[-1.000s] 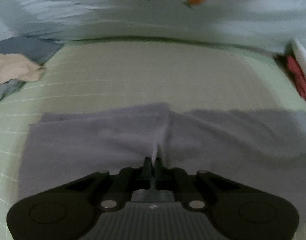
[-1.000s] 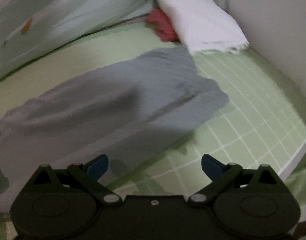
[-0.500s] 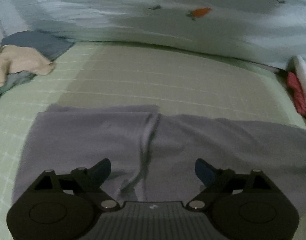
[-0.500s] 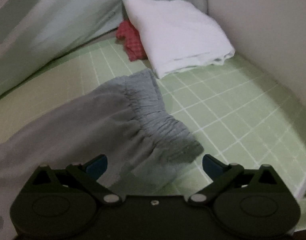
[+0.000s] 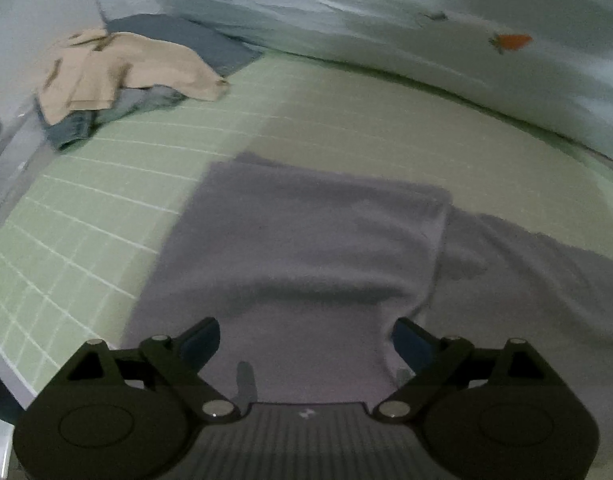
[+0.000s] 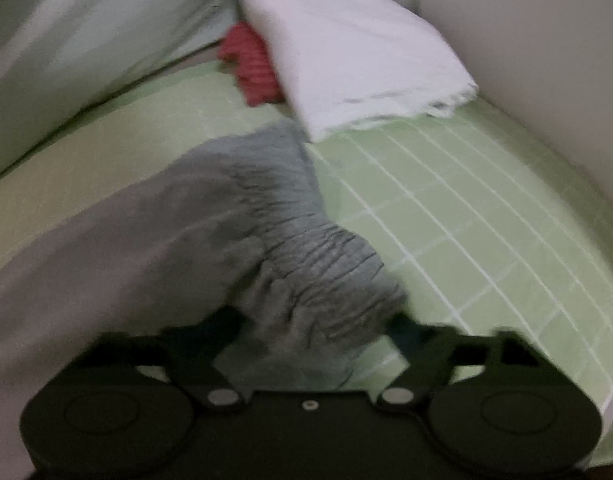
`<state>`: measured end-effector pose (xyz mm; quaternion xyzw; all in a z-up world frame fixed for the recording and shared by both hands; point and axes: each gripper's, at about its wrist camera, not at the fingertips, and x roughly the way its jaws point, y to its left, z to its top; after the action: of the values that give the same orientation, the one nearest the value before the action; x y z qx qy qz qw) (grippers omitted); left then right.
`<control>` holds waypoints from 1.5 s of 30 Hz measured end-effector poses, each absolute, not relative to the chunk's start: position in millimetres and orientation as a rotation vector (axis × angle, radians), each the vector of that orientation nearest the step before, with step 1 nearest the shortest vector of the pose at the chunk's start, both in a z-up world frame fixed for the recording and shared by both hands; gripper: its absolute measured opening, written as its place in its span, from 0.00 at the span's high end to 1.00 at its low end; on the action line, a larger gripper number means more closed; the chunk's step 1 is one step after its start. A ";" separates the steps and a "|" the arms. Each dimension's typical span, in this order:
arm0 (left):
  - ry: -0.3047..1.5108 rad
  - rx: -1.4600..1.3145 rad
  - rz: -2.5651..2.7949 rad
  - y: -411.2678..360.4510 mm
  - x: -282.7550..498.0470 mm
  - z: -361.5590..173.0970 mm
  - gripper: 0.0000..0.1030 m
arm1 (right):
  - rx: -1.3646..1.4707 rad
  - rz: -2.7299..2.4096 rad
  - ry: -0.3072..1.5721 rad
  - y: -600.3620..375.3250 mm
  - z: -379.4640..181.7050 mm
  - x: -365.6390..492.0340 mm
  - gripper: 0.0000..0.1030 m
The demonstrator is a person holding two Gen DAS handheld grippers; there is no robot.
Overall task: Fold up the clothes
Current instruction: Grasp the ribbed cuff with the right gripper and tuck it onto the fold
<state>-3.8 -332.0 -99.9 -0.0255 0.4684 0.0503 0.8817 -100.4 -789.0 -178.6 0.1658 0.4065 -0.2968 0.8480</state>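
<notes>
Grey trousers [image 5: 306, 248] lie spread on a pale green gridded mat [image 5: 86, 216], which covers the flat surface under both cameras. No container in either view; other laundry sits loose in the far corners. Fabric is soft, matte and uniformly grey. One end carries a gathered, ruched band [image 6: 306, 248], bunched and slightly raised. In the left wrist view a layer is folded over itself, with a straight fold edge running toward the camera at right of centre. Long axis runs across the mat, ruched end toward the white folded cloth [image 6: 346, 48] and a red garment [image 6: 252, 76] tucked beside it.

Left tongs [image 5: 306, 338] stand wide apart just above the grey cloth, pads not touching it. Right tongs [image 6: 314, 326] are closing with the ruched band between them; image is blurred, so contact of the pads with the fabric cannot be told.

Far left corner: beige garment [image 5: 122, 68] lying on blue denim [image 5: 78, 128]. A pale printed bedcover [image 5: 386, 12] rises behind the mat.
</notes>
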 end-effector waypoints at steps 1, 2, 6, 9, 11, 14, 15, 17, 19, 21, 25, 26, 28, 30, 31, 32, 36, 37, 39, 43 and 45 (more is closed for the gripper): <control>0.970 -0.061 0.105 -327.2 -2.4 -98.9 0.09 | 0.345 -0.616 0.856 -786.9 -176.4 -98.4 0.61; 0.964 -0.068 0.106 -322.3 -1.0 -97.9 0.09 | 0.341 -0.606 0.856 -784.9 -174.1 -96.5 0.63; 0.941 -0.075 0.079 -303.4 4.9 -91.9 0.09 | 0.218 -0.589 0.836 -763.3 -156.9 -85.7 0.77; 0.932 -0.064 0.038 -287.5 7.8 -88.8 0.09 | 0.117 -0.574 0.766 -730.9 -129.0 -80.1 0.81; 0.928 -0.056 0.002 -276.5 12.0 -88.5 0.09 | 0.039 -0.556 0.717 -701.5 -110.4 -76.4 0.81; 0.923 -0.052 -0.052 -262.8 17.3 -88.0 0.09 | 0.017 -0.481 0.664 -651.4 -93.1 -72.2 0.82; 0.921 -0.051 -0.070 -258.3 19.1 -87.8 0.09 | 0.007 -0.442 0.661 -632.6 -91.9 -70.5 0.82; 0.920 -0.036 -0.096 -248.4 22.1 -86.5 0.09 | -0.029 -0.370 0.683 -588.5 -98.6 -65.7 0.82; 0.915 -0.026 -0.112 -237.7 23.7 -84.0 0.09 | -0.018 -0.317 0.736 -553.3 -113.8 -62.0 0.82; 0.907 -0.025 -0.123 -227.0 24.6 -81.6 0.09 | 0.032 -0.295 0.808 -525.6 -134.4 -59.0 0.81; 0.891 0.000 -0.146 -211.3 26.5 -80.1 0.08 | 0.024 -0.314 0.908 -503.2 -158.8 -57.9 0.77; 0.893 0.007 -0.147 -208.5 27.7 -80.4 0.08 | 0.039 -0.318 0.906 -504.5 -155.0 -58.0 0.74; 0.893 0.004 -0.150 -203.8 29.7 -79.6 0.08 | 0.109 -0.330 0.890 -509.0 -143.9 -60.1 0.53; 0.885 -0.004 -0.151 -201.9 30.5 -77.5 0.08 | 0.203 -0.354 0.826 -516.0 -131.1 -66.7 0.35; 0.880 -0.008 -0.150 -201.9 30.5 -76.4 0.08 | 0.239 -0.366 0.793 -521.3 -124.7 -67.9 0.27; 0.874 -0.012 -0.149 -202.0 30.4 -75.2 0.08 | 0.266 -0.381 0.762 -526.8 -120.4 -67.4 0.25; 0.849 -0.022 -0.144 -206.6 30.1 -71.3 0.06 | 0.306 -0.445 0.728 -544.7 -115.1 -60.9 0.17; 0.848 -0.023 -0.146 -208.8 29.9 -71.0 0.06 | 0.308 -0.455 0.737 -548.6 -117.2 -56.4 0.17; 0.847 -0.030 -0.149 -213.3 28.6 -69.7 0.06 | 0.313 -0.475 0.760 -555.2 -123.5 -46.6 0.16; 0.841 -0.017 -0.138 -222.6 23.5 -66.6 0.06 | 0.399 -0.503 0.813 -571.6 -141.9 -30.4 0.12; 0.840 -0.013 -0.133 -224.8 22.9 -65.9 0.06 | 0.438 -0.483 0.833 -575.3 -149.3 -23.5 0.09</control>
<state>22.9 -224.8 -65.9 -0.0063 0.4074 -0.0643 0.9110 -23.5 -575.3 -149.3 0.2090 0.3974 -0.2302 0.8634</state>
